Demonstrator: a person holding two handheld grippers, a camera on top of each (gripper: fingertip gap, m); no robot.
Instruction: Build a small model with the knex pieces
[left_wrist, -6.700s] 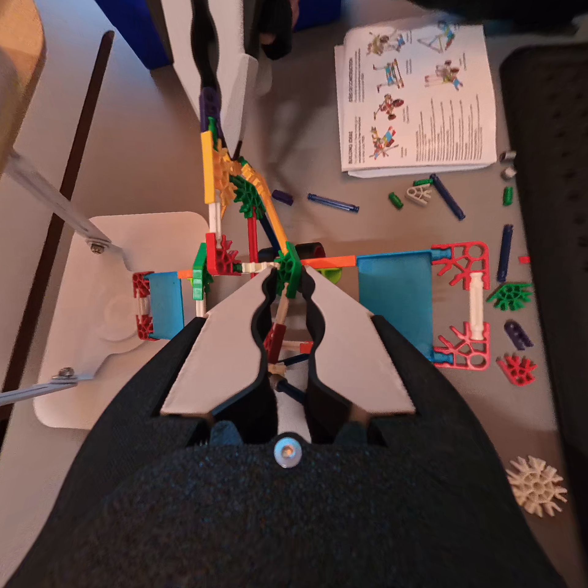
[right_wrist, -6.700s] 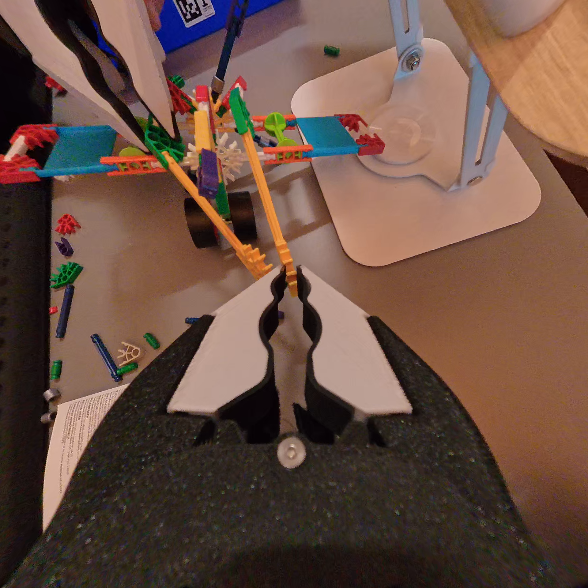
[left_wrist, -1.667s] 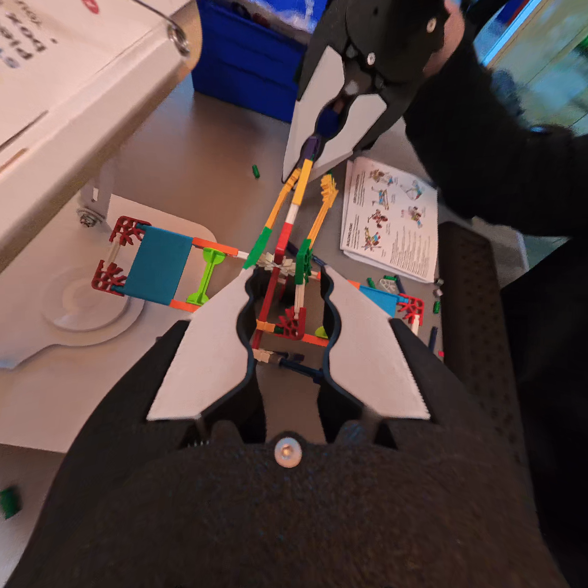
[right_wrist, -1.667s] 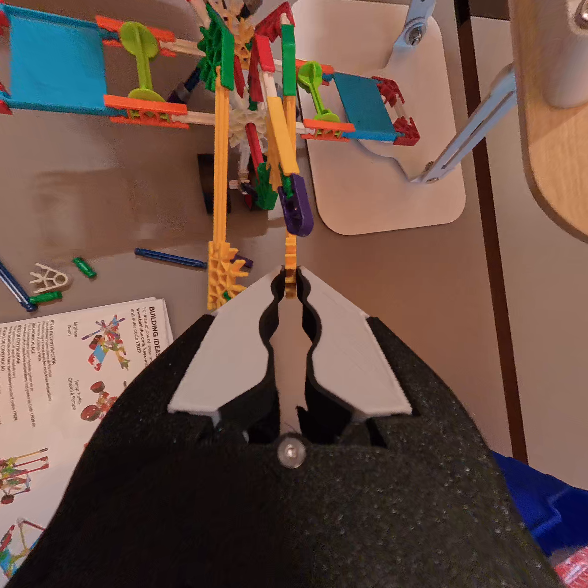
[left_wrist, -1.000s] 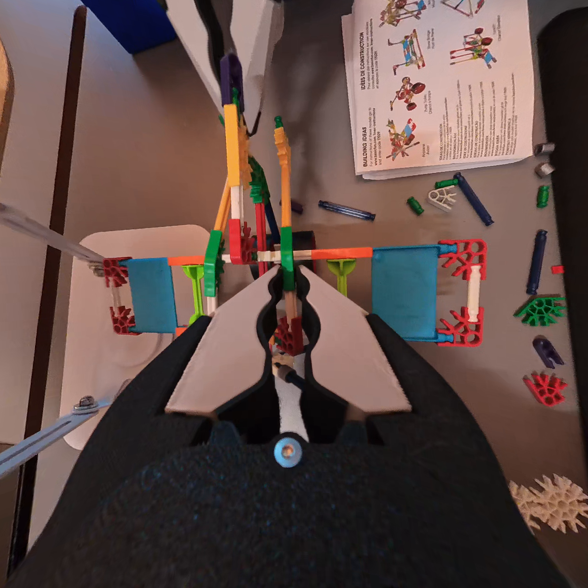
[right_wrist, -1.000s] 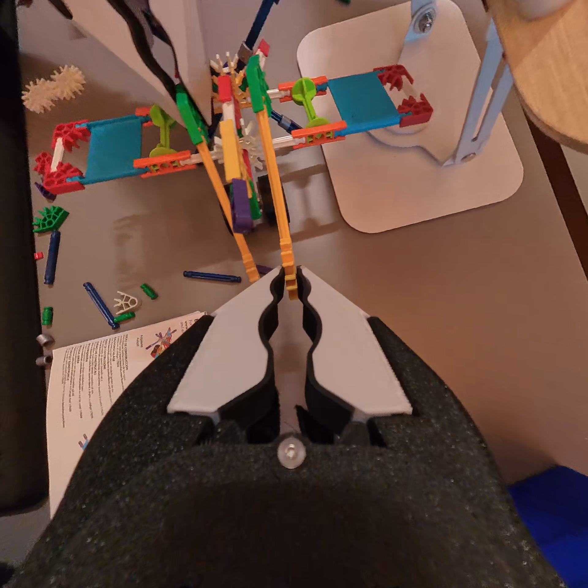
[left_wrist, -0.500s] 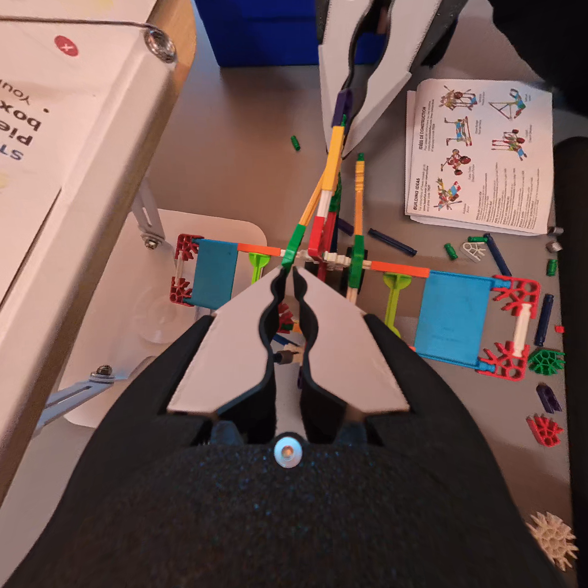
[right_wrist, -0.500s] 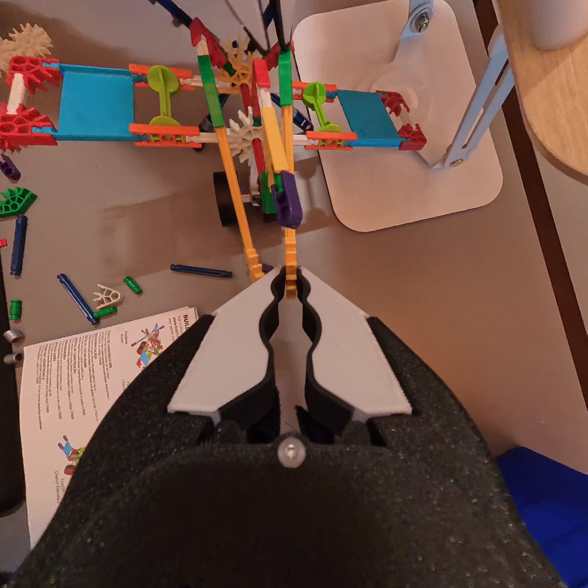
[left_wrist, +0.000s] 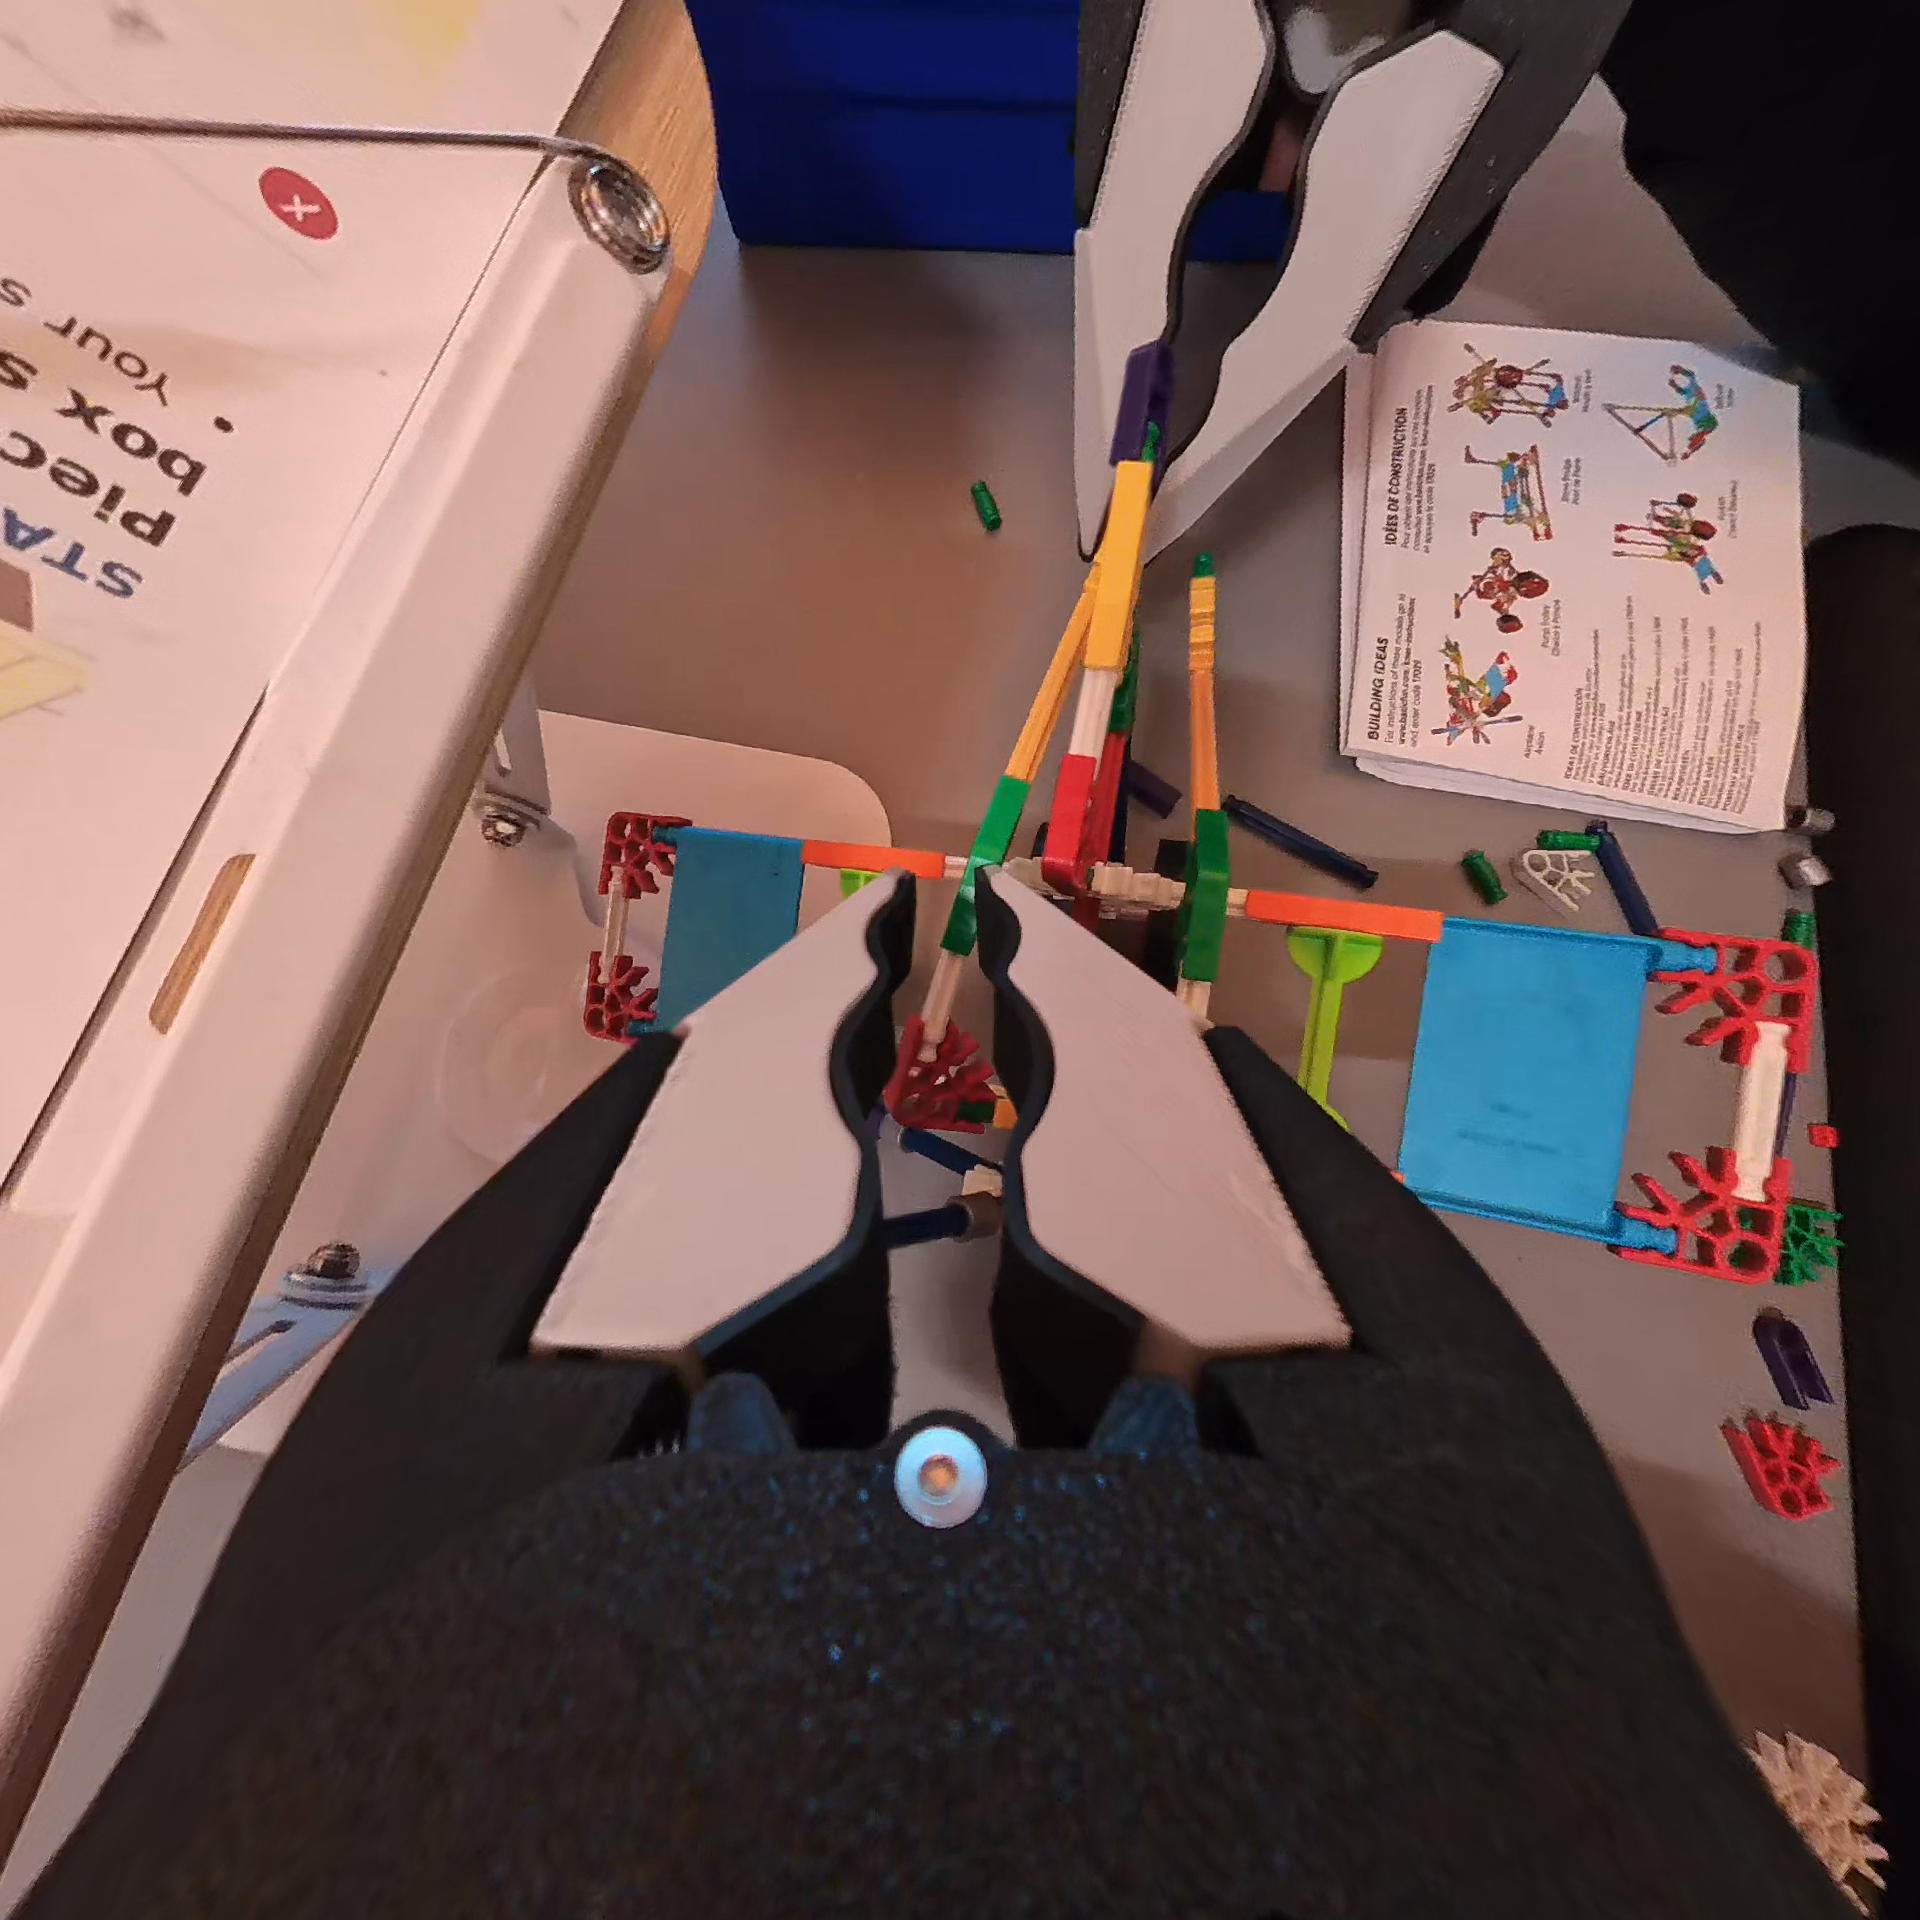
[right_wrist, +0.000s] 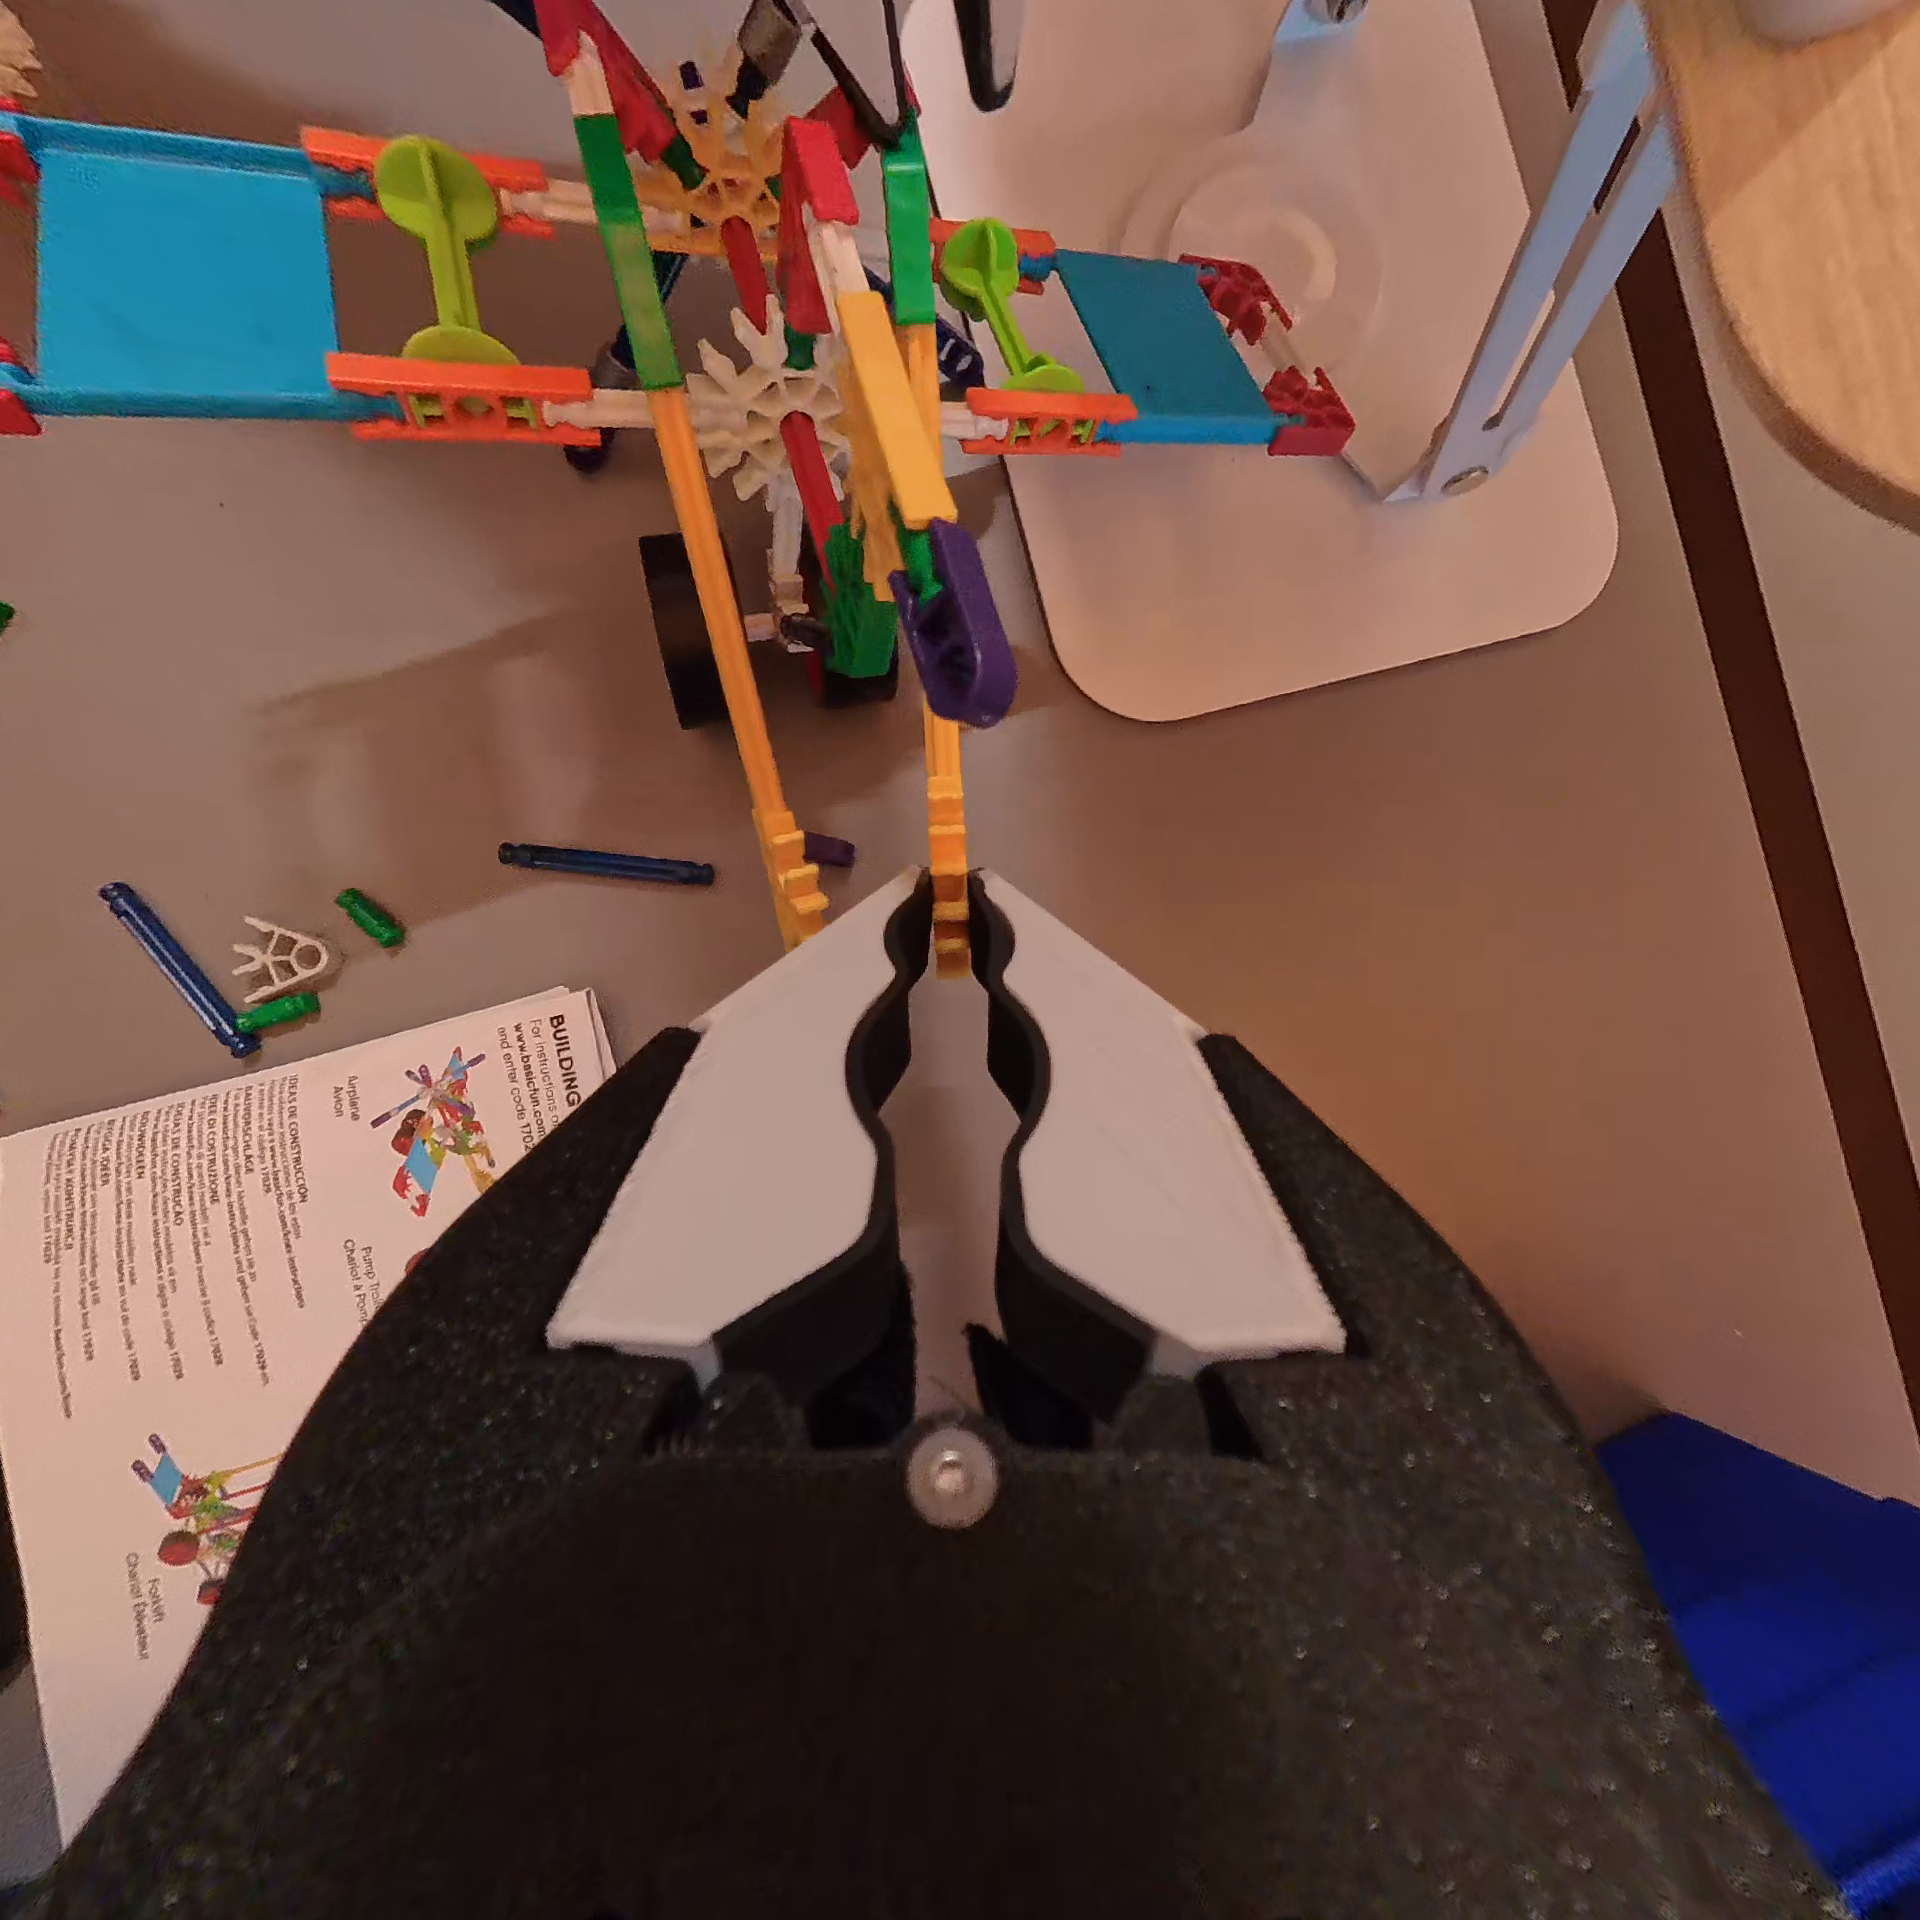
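A colourful rod-and-connector toy plane with blue wing panels (left_wrist: 1517, 1070) is held between both grippers over the grey table (left_wrist: 810, 582). My left gripper (left_wrist: 943, 902) is shut on a green-and-white rod (left_wrist: 961, 925) near the plane's middle, beside a red connector (left_wrist: 935, 1081). My right gripper (right_wrist: 945, 914) is shut on the end of an orange rod (right_wrist: 943, 790) at the plane's tail. It also shows in the left wrist view (left_wrist: 1127, 520), behind a purple connector (left_wrist: 1143, 400). That purple connector (right_wrist: 956, 634) and the plane's black wheel (right_wrist: 675, 644) show in the right wrist view.
An instruction booklet (left_wrist: 1558, 582) lies at the far right. Loose rods and connectors (left_wrist: 1782, 1465) lie by a black mat (left_wrist: 1870, 935). A white stand base (right_wrist: 1299, 582) sits under one wing. A white box (left_wrist: 260, 520) overhangs on the left. A blue bin (left_wrist: 883, 114) stands behind. The gap from one gripper's tips to the other's is roughly 12 cm.
My left gripper opened, then shut again on the plane, shifting from the right green rod to the left one. My right gripper kept its hold on the orange rod. The plane has been tilted and turned.
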